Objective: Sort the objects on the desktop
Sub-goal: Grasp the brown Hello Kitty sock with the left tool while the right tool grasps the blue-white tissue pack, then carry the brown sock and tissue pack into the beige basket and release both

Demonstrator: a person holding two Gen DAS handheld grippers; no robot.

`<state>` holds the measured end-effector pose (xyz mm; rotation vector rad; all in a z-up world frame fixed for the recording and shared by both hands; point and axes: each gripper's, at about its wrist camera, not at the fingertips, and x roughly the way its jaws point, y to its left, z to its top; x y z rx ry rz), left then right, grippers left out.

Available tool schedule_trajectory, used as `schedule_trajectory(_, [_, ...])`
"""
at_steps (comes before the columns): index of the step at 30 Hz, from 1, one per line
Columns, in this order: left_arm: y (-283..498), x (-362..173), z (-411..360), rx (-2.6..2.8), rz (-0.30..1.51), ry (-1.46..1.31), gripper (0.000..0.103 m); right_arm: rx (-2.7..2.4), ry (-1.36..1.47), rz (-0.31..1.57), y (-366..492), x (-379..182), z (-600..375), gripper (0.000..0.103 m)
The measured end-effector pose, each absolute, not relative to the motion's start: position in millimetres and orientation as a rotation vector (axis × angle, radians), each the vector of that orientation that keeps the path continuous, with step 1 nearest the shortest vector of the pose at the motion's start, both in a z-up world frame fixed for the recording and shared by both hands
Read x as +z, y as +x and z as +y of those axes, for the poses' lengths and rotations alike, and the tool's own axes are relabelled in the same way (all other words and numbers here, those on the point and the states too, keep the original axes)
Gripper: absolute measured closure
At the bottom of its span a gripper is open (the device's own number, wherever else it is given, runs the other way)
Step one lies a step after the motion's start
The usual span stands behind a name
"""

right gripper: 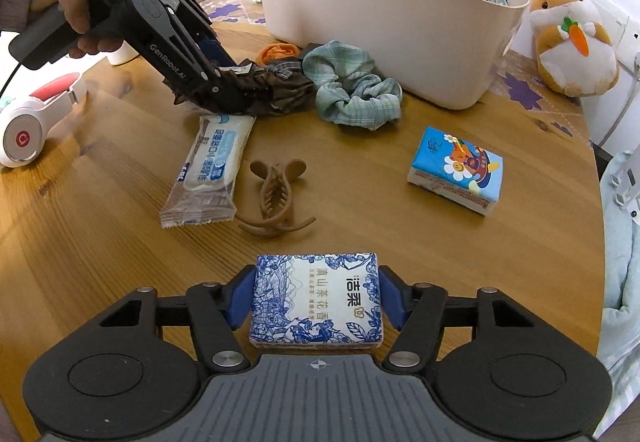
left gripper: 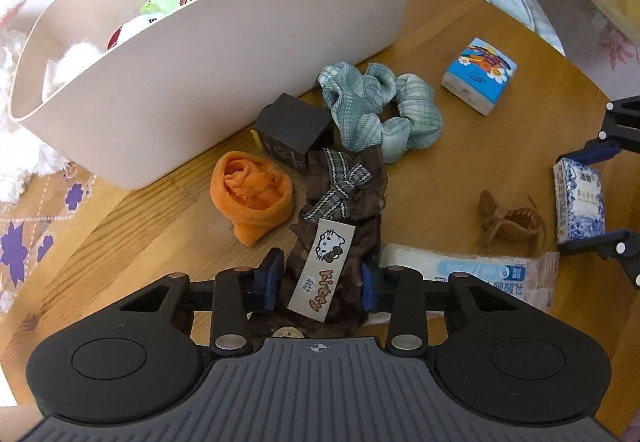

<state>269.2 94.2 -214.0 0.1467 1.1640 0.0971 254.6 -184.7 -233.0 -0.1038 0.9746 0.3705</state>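
My left tool clenches the brown socks, my right tool the tissue pack. The bin at twelve o'clock is partly filled; scrunchie, hair clip and others remain on the counter.

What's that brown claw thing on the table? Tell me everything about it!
It is a hair claw clip, tan-brown and matte, plastic by the look. Two rounded ear-like handles sit at one end, and curved interlocking teeth run to the other, where long prongs splay out. It lies on its side on the wooden table, beside the wrapped snack bar, near but apparently not touching. Neither gripper holds it.
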Motion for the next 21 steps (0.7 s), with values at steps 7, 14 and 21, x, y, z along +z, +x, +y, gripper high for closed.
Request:
schedule_trajectory(7, [258.9,-206.3,94.4,0.096,1.155,0.142,0.067,0.349,-0.091,0.937,254.7,-223.9,-191.4,0.043])
schedule_trajectory(14, [241.4,-189.1,96.8,0.092,1.126,0.14,0.067,0.321,-0.086,0.876,261.0,-203.1,-200.4,0.043])
schedule_trajectory(21, [224.8,-167.3,101.1,0.098,1.085,0.137,0.067,0.294,-0.098,0.823,267.7,-184.5,-211.4,0.043])
